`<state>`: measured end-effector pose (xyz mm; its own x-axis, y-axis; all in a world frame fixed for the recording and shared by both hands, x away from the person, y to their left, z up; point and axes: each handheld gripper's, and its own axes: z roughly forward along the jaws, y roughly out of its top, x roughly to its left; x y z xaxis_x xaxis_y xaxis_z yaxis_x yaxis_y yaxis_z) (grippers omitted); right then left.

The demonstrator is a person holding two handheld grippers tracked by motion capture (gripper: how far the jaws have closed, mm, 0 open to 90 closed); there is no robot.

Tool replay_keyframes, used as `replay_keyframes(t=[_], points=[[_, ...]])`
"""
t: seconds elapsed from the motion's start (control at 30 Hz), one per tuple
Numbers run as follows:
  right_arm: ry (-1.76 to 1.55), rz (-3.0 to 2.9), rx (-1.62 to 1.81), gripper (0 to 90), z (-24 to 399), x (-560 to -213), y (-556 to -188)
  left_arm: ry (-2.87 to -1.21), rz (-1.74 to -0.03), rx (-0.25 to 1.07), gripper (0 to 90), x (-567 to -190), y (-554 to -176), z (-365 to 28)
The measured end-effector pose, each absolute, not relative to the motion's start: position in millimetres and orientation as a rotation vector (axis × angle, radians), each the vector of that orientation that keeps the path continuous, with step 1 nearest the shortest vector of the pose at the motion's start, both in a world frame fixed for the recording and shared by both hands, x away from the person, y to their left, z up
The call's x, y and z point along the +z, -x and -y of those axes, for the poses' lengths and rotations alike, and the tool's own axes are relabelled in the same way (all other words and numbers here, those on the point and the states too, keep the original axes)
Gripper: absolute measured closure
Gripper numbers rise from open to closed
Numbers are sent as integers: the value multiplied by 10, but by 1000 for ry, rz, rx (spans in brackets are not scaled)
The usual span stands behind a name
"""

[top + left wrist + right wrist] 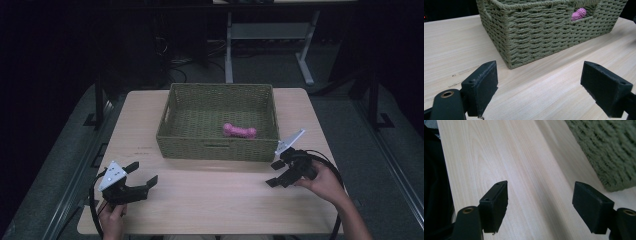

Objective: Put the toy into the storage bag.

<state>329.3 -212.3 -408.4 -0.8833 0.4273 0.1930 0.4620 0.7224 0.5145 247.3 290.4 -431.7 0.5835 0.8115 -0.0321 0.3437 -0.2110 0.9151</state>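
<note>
Pink spiked bone toy (240,131) lies inside the woven basket (215,149), near its front wall; we judge it light, rubbery and springy. Left gripper (141,177) and right gripper (275,173) stand with jaws apart, empty, over the table (210,200). We would pinch the narrow middle, since the knobbed ends may squirm out.

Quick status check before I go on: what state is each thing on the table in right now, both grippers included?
Wicker basket: upright on the table, open top, holding one toy.
Pink spiky bone toy: lying flat inside the basket, near its front right.
Left gripper: open, empty, low over the table.
Right gripper: open, empty, beside the basket's front right corner.
Table: bare light wood in front of the basket.
</note>
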Motion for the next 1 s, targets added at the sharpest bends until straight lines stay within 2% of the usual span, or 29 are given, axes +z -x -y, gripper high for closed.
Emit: replay_keyframes(t=[1.0], points=[[826, 2863, -985, 280, 2272, -4327, -2827, -1801, -942, 576, 139, -4319, -2472, -2887]])
